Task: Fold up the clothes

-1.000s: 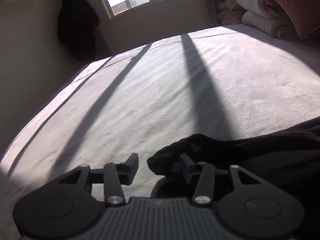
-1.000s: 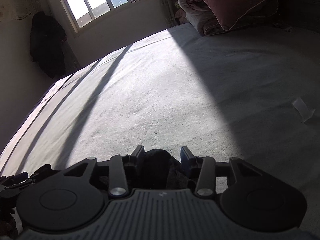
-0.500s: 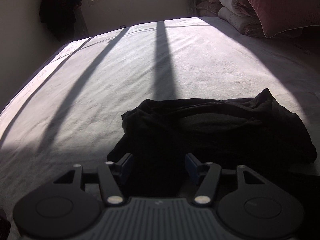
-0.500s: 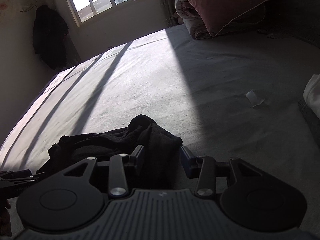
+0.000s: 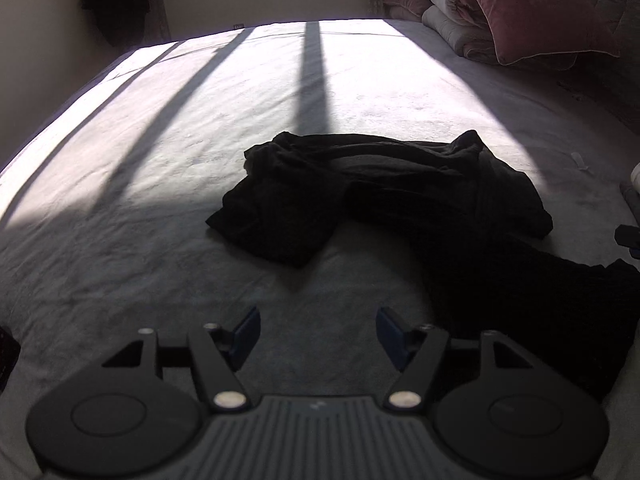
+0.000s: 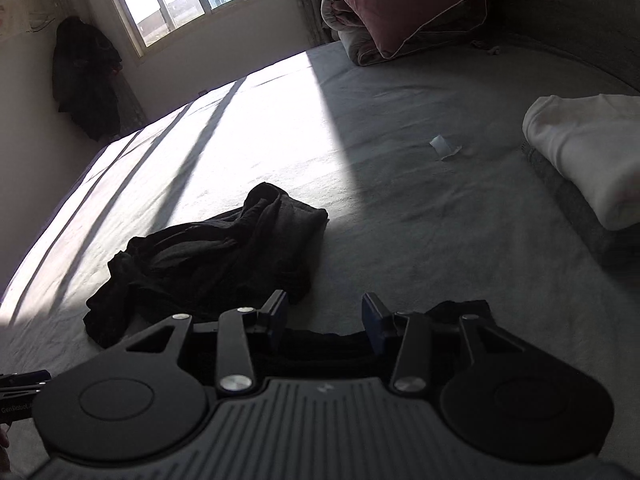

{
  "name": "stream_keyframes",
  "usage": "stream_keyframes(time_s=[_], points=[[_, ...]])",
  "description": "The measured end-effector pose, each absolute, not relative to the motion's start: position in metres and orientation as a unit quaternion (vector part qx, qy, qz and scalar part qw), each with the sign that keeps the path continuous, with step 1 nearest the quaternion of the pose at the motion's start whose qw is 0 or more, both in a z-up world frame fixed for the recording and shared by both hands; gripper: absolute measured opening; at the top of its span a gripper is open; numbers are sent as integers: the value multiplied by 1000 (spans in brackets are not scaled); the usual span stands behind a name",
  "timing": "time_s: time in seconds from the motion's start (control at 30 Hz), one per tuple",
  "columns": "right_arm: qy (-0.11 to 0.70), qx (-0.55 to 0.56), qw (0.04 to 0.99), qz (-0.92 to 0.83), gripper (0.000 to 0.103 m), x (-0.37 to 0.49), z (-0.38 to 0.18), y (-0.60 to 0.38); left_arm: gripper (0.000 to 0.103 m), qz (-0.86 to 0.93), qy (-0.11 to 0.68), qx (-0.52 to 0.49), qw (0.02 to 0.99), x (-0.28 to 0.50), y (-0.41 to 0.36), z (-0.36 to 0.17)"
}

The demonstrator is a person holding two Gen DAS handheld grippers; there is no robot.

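Observation:
A black garment (image 5: pixel 400 196) lies crumpled on the grey bed (image 5: pixel 160 160), one part trailing toward the near right. In the right wrist view the garment (image 6: pixel 208 256) lies ahead and to the left, with a dark edge running under the fingers. My left gripper (image 5: pixel 318 334) is open and empty, over bare bedding short of the garment. My right gripper (image 6: pixel 324 322) is open and empty, just above the garment's near edge.
Folded white clothing (image 6: pixel 588 152) rests on a grey folded item at the right. A small clear scrap (image 6: pixel 444 146) lies on the bed. Pillows and quilts (image 5: pixel 520 8) are stacked at the head. A dark coat (image 6: pixel 84 80) hangs by the window.
Both grippers have opened wider and pulled back from the black garment, which now lies loose on the bed. The views tilted down and back.

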State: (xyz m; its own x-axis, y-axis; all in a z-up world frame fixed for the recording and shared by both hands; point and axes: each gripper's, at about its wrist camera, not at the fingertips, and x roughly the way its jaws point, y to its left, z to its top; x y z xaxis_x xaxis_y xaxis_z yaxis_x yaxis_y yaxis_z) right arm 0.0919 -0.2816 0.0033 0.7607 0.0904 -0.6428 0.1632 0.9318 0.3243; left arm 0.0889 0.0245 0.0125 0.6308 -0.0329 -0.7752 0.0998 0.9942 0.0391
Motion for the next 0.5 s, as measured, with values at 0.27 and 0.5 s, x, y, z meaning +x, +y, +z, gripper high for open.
stream_keyframes(time_s=[0.27, 0.5], points=[[349, 221, 909, -51, 50, 67, -8, -302, 79, -82, 432, 28, 898, 46, 23, -10], [342, 188, 915, -99, 55, 58, -23, -319, 80, -86, 455, -16, 886, 45, 34, -37]])
